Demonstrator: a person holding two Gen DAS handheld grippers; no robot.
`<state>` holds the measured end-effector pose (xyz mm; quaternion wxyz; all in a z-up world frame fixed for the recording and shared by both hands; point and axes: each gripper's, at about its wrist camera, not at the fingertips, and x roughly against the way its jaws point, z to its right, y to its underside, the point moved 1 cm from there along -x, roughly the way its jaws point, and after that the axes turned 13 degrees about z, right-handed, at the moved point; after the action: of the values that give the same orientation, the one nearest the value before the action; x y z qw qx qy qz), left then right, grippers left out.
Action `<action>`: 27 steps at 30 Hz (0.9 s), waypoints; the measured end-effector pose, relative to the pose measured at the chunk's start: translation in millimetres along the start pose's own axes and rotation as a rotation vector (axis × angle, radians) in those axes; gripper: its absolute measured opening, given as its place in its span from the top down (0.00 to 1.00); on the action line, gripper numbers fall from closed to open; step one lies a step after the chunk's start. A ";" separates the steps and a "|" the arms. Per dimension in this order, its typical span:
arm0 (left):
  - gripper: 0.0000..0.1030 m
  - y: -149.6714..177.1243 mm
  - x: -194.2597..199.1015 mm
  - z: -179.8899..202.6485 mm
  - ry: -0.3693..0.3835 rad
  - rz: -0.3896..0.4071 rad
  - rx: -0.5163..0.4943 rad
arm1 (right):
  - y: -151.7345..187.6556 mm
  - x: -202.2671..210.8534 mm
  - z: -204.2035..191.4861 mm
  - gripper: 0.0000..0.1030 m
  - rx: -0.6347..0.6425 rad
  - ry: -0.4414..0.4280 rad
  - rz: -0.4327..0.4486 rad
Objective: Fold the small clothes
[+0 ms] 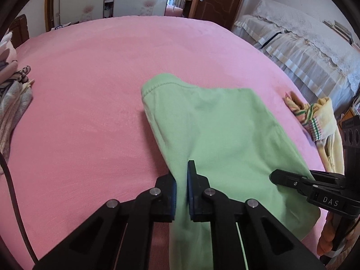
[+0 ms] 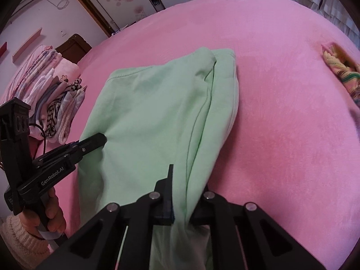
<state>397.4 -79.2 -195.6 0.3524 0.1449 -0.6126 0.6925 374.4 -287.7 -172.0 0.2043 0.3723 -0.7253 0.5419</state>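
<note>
Left wrist view looks across a wide pink bed (image 1: 90,90), and everything else sits in relation to it. Spread over its near middle lies a mint-green garment (image 1: 213,123), soft, light and floppy by the look of it; I'd judge its hemmed edges and corners give the surest hold. Near the bed's left edge stands a stack of folded clothes (image 2: 51,99); at its right edge lies a yellow striped heap (image 1: 315,121). Down at the bed's near side, the left gripper (image 1: 181,189) is pinching a fold of green cloth, and the right gripper (image 2: 184,204) likewise pinches its bunched edge. Readable lettering: "GenRobot.AI" on the left tool, "DAS" on the right.
</note>
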 end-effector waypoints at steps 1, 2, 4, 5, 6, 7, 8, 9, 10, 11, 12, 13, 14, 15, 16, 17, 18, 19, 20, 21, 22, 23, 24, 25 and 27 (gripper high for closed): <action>0.94 -1.9 7.3 -0.6 -0.003 0.004 0.003 | -0.5 3.8 -3.0 0.93 0.000 -0.002 0.000; 0.94 -2.9 13.7 -1.0 -0.005 0.008 0.007 | -0.6 7.0 -5.7 0.93 0.001 -0.005 0.001; 0.94 -4.9 26.3 -1.8 -0.008 0.016 0.013 | 1.5 14.5 -15.5 0.93 0.013 -0.007 -0.004; 0.94 -5.1 33.9 -2.3 -0.009 0.019 0.015 | 3.6 18.7 -21.4 0.93 0.020 -0.008 -0.008; 0.94 -5.2 39.8 -2.2 -0.011 0.020 0.016 | 5.7 23.1 -26.9 0.93 0.024 -0.010 -0.010; 0.95 -4.4 50.0 -2.7 -0.012 0.024 0.019 | 8.2 28.5 -32.8 0.93 0.029 -0.012 -0.012; 0.95 -3.4 58.7 -3.1 -0.011 0.025 0.018 | 11.2 35.2 -39.2 0.93 0.034 -0.015 -0.009; 0.95 -2.4 65.9 -3.6 -0.014 0.025 0.018 | 13.9 42.5 -45.8 0.93 0.041 -0.019 -0.007; 0.95 0.2 77.8 -5.8 -0.016 0.027 0.020 | 16.7 48.6 -52.0 0.93 0.048 -0.021 -0.004; 0.95 1.8 86.9 -6.8 -0.017 0.029 0.019 | 19.4 55.8 -58.4 0.93 0.055 -0.026 -0.001; 0.95 3.6 97.1 -7.9 -0.022 0.032 0.016 | 21.9 62.8 -63.8 0.93 0.063 -0.033 0.002; 0.95 6.2 110.3 -10.9 -0.028 0.036 0.012 | 25.1 71.6 -70.5 0.93 0.069 -0.042 0.009; 0.95 7.6 121.0 -11.7 -0.032 0.040 0.011 | 27.7 79.9 -75.1 0.93 0.071 -0.049 0.014; 0.95 8.9 130.4 -12.7 -0.033 0.043 0.009 | 30.2 87.5 -80.6 0.93 0.073 -0.057 0.019; 0.95 10.9 144.1 -13.5 -0.037 0.047 0.006 | 33.3 96.3 -87.3 0.93 0.080 -0.064 0.027; 0.95 11.6 155.5 -15.1 -0.041 0.050 0.003 | 36.0 103.9 -93.5 0.93 0.086 -0.070 0.033; 0.95 12.7 165.9 -14.9 -0.044 0.053 -0.002 | 38.9 111.5 -100.2 0.93 0.091 -0.078 0.036; 0.95 13.8 178.8 -14.9 -0.049 0.058 -0.009 | 40.9 117.3 -106.6 0.93 0.094 -0.084 0.038; 0.95 14.3 188.8 -15.2 -0.051 0.063 -0.015 | 42.7 121.9 -111.5 0.93 0.098 -0.087 0.040; 0.95 14.5 202.1 -15.3 -0.051 0.072 -0.022 | 44.9 128.5 -119.3 0.93 0.107 -0.091 0.042; 0.95 13.6 210.5 -16.2 -0.050 0.076 -0.027 | 46.4 132.2 -124.7 0.93 0.113 -0.092 0.043; 0.95 13.0 219.2 -17.0 -0.053 0.077 -0.030 | 48.1 136.5 -132.7 0.93 0.121 -0.098 0.044; 0.95 11.5 228.5 -18.6 -0.059 0.076 -0.031 | 49.2 140.4 -141.0 0.93 0.130 -0.104 0.043; 0.95 8.9 238.6 -21.7 -0.061 0.077 -0.028 | 49.8 143.7 -148.5 0.93 0.137 -0.109 0.044; 0.95 0.9 260.4 -31.2 -0.066 0.095 -0.019 | 47.4 151.4 -167.6 0.93 0.159 -0.123 0.053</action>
<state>219.2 31.3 -38.1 0.3002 0.1351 -0.6364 0.6976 223.5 -172.3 -41.0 0.1146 0.4005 -0.7007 0.5792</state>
